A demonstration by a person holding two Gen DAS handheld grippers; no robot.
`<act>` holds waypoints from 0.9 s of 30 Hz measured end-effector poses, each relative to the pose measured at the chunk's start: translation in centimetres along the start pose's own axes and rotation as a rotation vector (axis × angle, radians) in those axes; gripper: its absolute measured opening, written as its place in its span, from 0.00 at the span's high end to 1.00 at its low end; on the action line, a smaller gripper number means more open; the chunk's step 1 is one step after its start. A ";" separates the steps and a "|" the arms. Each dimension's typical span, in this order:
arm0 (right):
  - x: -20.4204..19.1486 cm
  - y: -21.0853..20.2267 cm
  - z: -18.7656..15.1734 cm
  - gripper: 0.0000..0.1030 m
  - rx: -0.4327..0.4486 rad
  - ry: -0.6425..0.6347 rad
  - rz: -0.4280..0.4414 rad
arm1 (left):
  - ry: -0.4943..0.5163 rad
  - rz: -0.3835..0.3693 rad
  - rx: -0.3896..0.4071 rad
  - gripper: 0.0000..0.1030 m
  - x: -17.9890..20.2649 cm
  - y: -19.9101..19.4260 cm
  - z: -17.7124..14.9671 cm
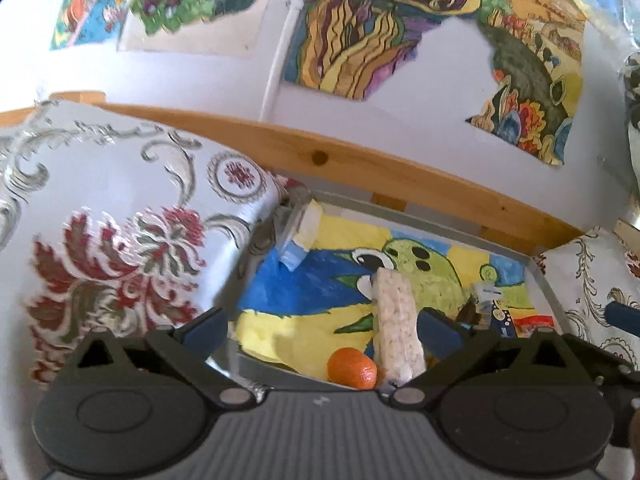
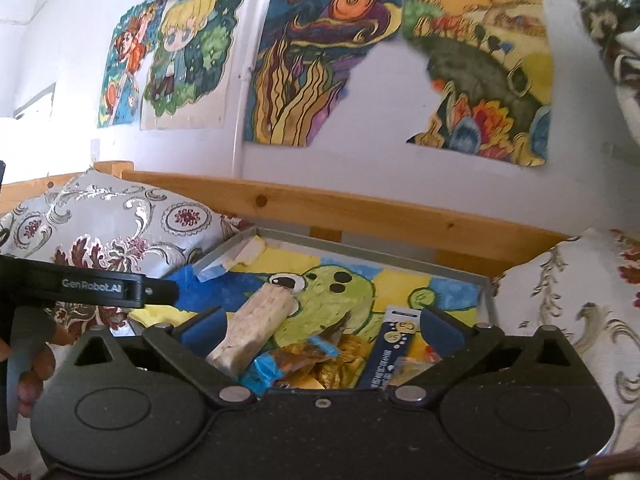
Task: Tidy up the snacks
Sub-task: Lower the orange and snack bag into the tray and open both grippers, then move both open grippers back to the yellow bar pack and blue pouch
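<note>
A shallow grey tray (image 1: 538, 280) (image 2: 486, 294) lined with a painted frog picture holds the snacks. In the left wrist view a long white rice-cracker pack (image 1: 398, 326) lies in it, with an orange mandarin (image 1: 352, 369) beside its near end and a dark blue packet (image 1: 486, 308) to the right. My left gripper (image 1: 322, 330) hangs open above the tray's near left part, holding nothing. The right wrist view shows the same cracker pack (image 2: 256, 330), blue and gold wrappers (image 2: 296, 364) and the dark blue packet (image 2: 394, 350). My right gripper (image 2: 322, 330) is open over them.
Floral silver-and-red cushions (image 1: 120, 240) (image 2: 568, 320) flank the tray on both sides. A wooden rail (image 1: 360, 164) runs behind it, below a white wall with colourful paintings (image 2: 320, 68). The left gripper's arm (image 2: 80, 286) and a hand (image 2: 32, 364) reach in at the right view's left edge.
</note>
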State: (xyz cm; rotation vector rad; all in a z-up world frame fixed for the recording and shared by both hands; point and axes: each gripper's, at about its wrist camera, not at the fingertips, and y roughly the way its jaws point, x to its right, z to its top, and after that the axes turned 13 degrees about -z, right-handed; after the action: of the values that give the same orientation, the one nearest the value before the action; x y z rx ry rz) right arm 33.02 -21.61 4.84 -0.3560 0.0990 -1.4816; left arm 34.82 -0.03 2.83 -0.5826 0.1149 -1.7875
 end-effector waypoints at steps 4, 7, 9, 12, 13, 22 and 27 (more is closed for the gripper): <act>0.6 -1.7 -0.1 0.01 0.014 0.002 -0.022 | 0.018 0.003 0.017 0.00 0.6 -2.0 0.0; 1.2 -3.0 -0.4 0.01 0.015 0.009 -0.042 | 0.031 0.005 0.025 0.00 1.0 -3.5 -0.2; 1.5 -3.9 -0.7 0.01 0.016 0.016 -0.050 | 0.040 0.003 0.024 0.00 1.3 -4.4 -0.4; 1.8 -5.3 -1.3 0.01 0.018 0.021 -0.069 | 0.051 0.006 0.012 0.00 1.7 -5.6 -0.9; 1.9 -5.7 -1.5 0.01 0.019 0.023 -0.074 | 0.055 0.005 0.007 0.00 1.9 -6.0 -1.0; 2.5 -10.0 -3.8 0.01 0.006 0.016 -0.100 | 0.073 0.016 -0.038 0.00 3.2 -9.2 -3.2; 2.9 -12.2 -5.1 0.01 -0.017 0.036 -0.108 | 0.070 0.021 -0.044 0.00 3.9 -11.0 -4.6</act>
State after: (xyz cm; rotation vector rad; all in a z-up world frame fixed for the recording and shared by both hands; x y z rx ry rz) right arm 20.19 -25.91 4.05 -0.3524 0.1227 -1.5954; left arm 22.37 -1.31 4.18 -0.5487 0.2079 -1.7891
